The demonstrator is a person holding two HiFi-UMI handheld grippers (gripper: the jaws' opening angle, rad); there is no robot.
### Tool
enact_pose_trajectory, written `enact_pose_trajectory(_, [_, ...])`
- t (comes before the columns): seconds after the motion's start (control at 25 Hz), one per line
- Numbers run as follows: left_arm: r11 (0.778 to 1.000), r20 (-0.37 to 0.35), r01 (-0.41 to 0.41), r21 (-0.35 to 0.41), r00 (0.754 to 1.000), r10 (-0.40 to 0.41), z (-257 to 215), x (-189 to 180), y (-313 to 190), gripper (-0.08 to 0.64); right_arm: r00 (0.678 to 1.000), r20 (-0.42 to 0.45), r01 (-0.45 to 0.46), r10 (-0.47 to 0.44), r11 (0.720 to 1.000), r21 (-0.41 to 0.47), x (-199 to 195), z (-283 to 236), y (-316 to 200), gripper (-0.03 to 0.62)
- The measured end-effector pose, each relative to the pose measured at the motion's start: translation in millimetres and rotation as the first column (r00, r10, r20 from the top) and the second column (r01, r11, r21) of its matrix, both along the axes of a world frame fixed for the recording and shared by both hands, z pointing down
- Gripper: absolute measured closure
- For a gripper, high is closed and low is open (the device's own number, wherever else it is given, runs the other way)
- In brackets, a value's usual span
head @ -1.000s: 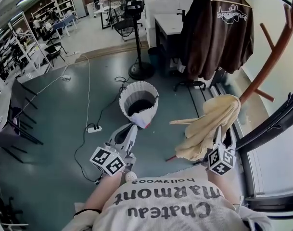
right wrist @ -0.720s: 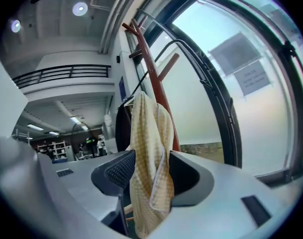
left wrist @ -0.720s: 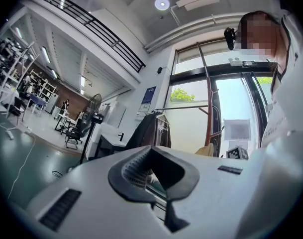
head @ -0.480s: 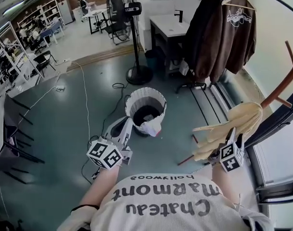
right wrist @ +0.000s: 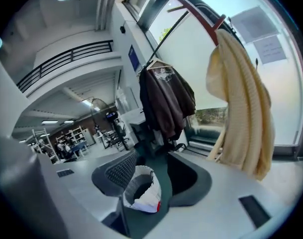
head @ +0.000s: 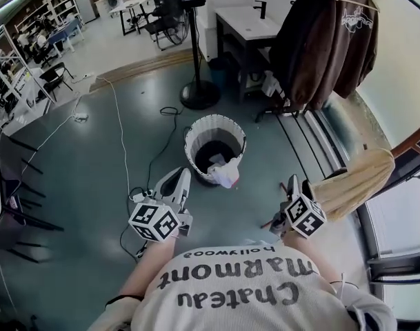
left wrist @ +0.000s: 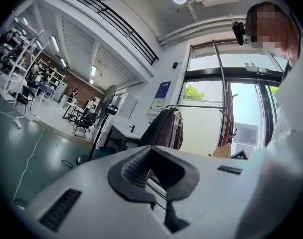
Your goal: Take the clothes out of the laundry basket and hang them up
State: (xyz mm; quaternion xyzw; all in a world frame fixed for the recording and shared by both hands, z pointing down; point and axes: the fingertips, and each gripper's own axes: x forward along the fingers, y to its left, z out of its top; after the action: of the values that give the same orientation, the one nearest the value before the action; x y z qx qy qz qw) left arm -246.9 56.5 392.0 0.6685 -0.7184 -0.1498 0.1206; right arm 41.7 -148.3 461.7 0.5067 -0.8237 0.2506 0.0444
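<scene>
The left gripper is held low in front of the person, pointing forward over the green floor; in the left gripper view its jaws are pressed together with nothing between them. The right gripper is held on the person's other side, and its jaws stand apart and are closing, gripping nothing; in the right gripper view the gap between them frames only the distant laundry basket. That white ribbed laundry basket stands upright on the floor ahead of both grippers, roughly between them and well apart from each. A white garment with a red edge is draped over the near side of its rim and hangs down the outside; the same garment shows over the rim in the right gripper view, and the basket's inside is dark. To the right, a cream knitted garment hangs from a branch of the reddish-brown coat stand, near the right gripper but not touching it; the right gripper view shows it hooked over the tip of a branch. A dark brown jacket hangs on a hanger further back, beside the window. A standing fan stands behind the basket, with a black cable trailing across the floor
</scene>
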Motion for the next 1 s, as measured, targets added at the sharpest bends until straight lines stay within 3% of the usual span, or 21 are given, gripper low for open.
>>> enact_pose_trajectory(0.12, [0.999, -0.008, 0.039, -0.026, 0.999, -0.039, 14, -18, 10, 0.552, 0.994, 0.018, 0.104, -0.104, 0.994, -0.028, -51, 8, 7, 0.400])
enact_pose_trajectory(0.2, [0.996, -0.017, 0.079, -0.042, 0.997, -0.080, 21, -34, 21, 0.552, 0.982, 0.035, 0.186, -0.185, 0.982, -0.022, -87, 8, 16, 0.447])
enact_pose_trajectory(0.36, [0.988, -0.040, 0.141, -0.067, 0.989, -0.144, 33, -62, 34, 0.552, 0.940, 0.041, 0.340, -0.340, 0.940, 0.014, -150, 2, 22, 0.496])
enact_pose_trajectory(0.52, [0.976, -0.024, 0.200, -0.081, 0.979, -0.203, 36, -89, 34, 0.552, 0.903, 0.055, 0.425, -0.427, 0.904, 0.044, -199, 0, 13, 0.517])
enact_pose_trajectory(0.68, [0.972, 0.003, 0.226, -0.068, 0.974, -0.226, 35, -114, 3, 0.552, 0.872, 0.084, 0.478, -0.482, 0.876, 0.062, -242, 0, -20, 0.526])
enact_pose_trajectory(1.0, [0.969, -0.011, 0.227, -0.101, 0.973, -0.229, 49, -150, -94, 0.552, 0.817, 0.074, 0.573, -0.572, 0.820, 0.014, -309, 10, -99, 0.538])
